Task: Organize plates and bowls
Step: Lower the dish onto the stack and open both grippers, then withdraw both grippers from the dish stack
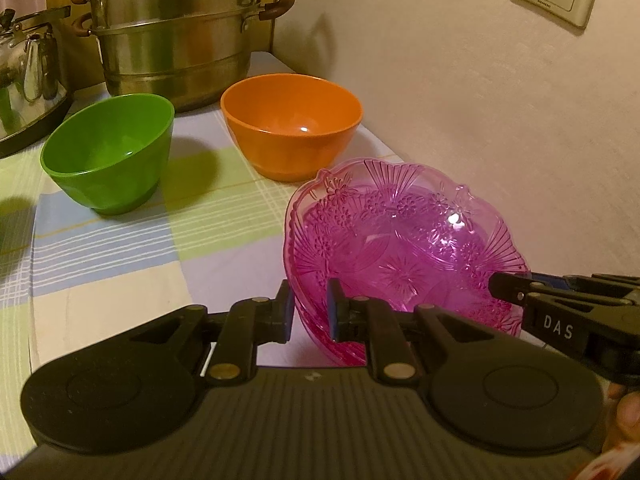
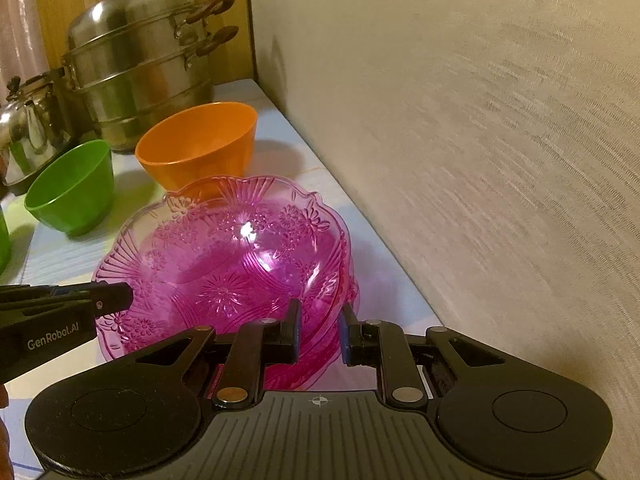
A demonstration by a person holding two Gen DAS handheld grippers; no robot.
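A stack of pink patterned plastic bowls (image 1: 404, 248) sits near the wall on the checked cloth; it also shows in the right wrist view (image 2: 232, 264). My left gripper (image 1: 310, 310) straddles its left rim with the rim between the pads. My right gripper (image 2: 320, 332) straddles its right rim the same way; it also shows at the right edge of the left wrist view (image 1: 508, 288). Whether the pads press the rims I cannot tell. A green bowl (image 1: 110, 156) and an orange bowl (image 1: 292, 124) stand upright behind.
A stacked steel steamer pot (image 1: 176, 36) and a steel kettle (image 1: 28, 76) stand at the back. The wall (image 1: 480, 100) runs close along the right side of the table. The checked cloth (image 1: 120, 264) lies to the left of the pink bowls.
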